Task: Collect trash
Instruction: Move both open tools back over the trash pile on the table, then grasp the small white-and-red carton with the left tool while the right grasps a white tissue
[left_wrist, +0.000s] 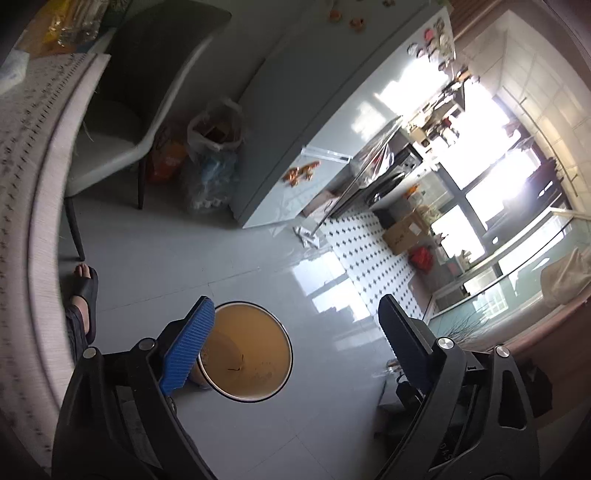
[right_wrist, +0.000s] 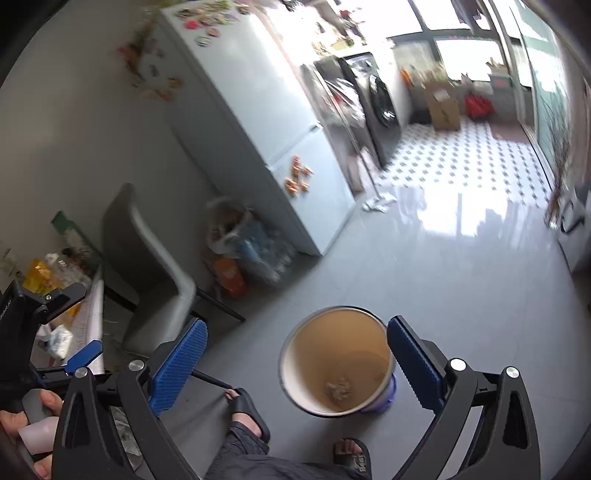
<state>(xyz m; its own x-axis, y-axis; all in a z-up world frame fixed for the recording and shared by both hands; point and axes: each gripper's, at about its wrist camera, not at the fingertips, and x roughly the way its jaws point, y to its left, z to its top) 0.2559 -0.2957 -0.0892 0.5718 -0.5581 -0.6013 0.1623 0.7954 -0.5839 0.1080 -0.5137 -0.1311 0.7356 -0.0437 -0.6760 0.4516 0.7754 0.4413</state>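
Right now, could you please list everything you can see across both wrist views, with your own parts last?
Trash bin: one, tan inside, on the grey floor, crumpled scrap at its bottom.
Chair: one, grey, beside the table.
Table: one, patterned cloth, packets on it.
Fridge: one, pale, magnets on it, by the wall.
Bags: several, clear and orange, between chair and fridge.
Washing machine: one, dark, on the checked floor.
Cardboard box: one, brown, by the window.
Sandalled feet: two, black sandals.
Left tool: blue pads, open, empty.
Right tool: blue pads, open, empty.
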